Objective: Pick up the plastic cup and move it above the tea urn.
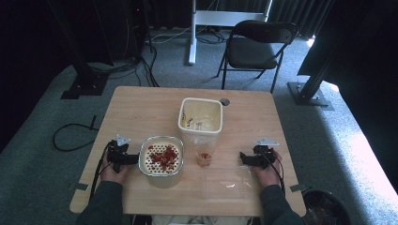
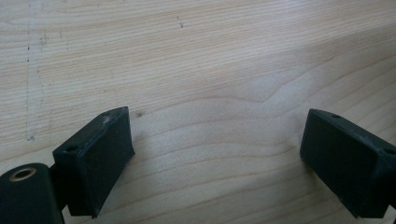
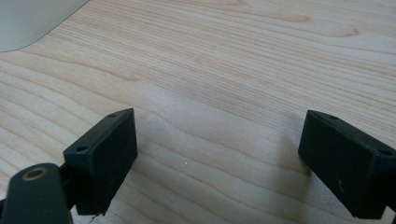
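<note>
Both grippers rest on the tabletop (image 1: 141, 108) with their jaws spread wide and nothing between them. The left gripper (image 1: 133, 158) lies at about 9 o'clock of a metal bowl (image 1: 162, 161), just beside its rim. This bowl has a white perforated insert with red pieces (image 1: 164, 156) on it. The right gripper (image 1: 244, 157) lies well apart from it, at 3 o'clock of a small clear cup (image 1: 204, 158) with some red bits inside. A tall cream tub (image 1: 200, 118) stands at 12 o'clock of the cup, and a flat clear lid (image 1: 226, 182) lies at about 5 o'clock of it.

I judge that the work is not started yet. To begin well, the left jaws should close on the rim of the bowl squarely, so it does not tip, and the right gripper should approach the cup slowly, because it looks light and can fall over easily.

The high view gives the whole layout and both hands. The left gripper view shows its gripper (image 2: 217, 154) over bare wood grain, and the right gripper view shows its gripper (image 3: 217, 154) with a pale corner at 10 o'clock; what this corner belongs to I cannot tell.
</note>
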